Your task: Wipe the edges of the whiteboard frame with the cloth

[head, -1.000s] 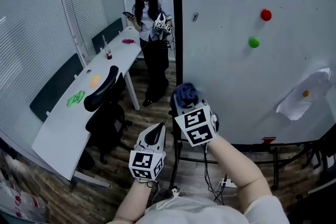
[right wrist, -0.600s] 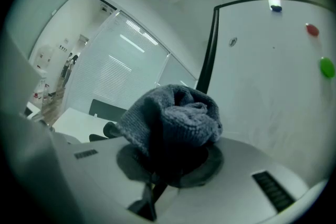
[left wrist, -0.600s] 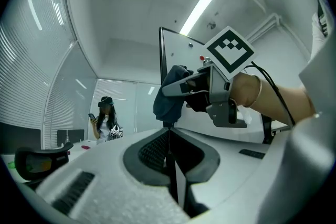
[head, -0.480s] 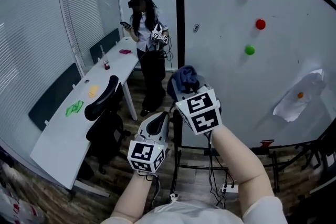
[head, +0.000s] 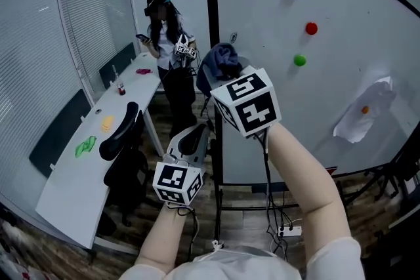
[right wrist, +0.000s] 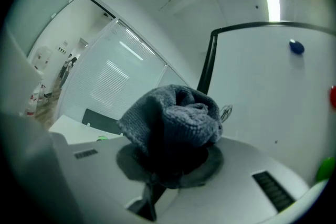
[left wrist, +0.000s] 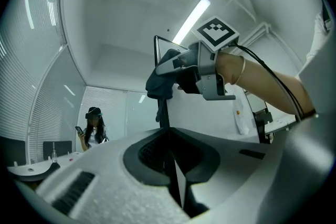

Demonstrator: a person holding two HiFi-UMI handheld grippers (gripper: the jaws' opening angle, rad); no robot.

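Observation:
A white whiteboard [head: 315,101] stands in a black frame, whose left vertical edge [head: 212,42] runs up the middle of the head view. My right gripper [head: 222,75] is shut on a bunched grey-blue knitted cloth [head: 220,60], held up against that left edge. In the right gripper view the cloth [right wrist: 176,118] bulges out of the gripper [right wrist: 160,170], with the frame's edge [right wrist: 206,63] just behind it. My left gripper [head: 195,139] hangs lower, apart from the board, shut with nothing in it. The left gripper view looks past the left gripper [left wrist: 169,139] up at the cloth [left wrist: 159,84].
A person [head: 164,42] stands beyond the board beside a long white desk [head: 79,174] with a black chair [head: 119,134]. Coloured magnets [head: 311,28] and a crumpled paper sheet [head: 361,115] are on the board. Stand legs and cables [head: 279,229] lie on the floor below.
My right gripper has risen along the frame's left edge with the cloth in it. The left gripper has stayed low, shifting only slightly.

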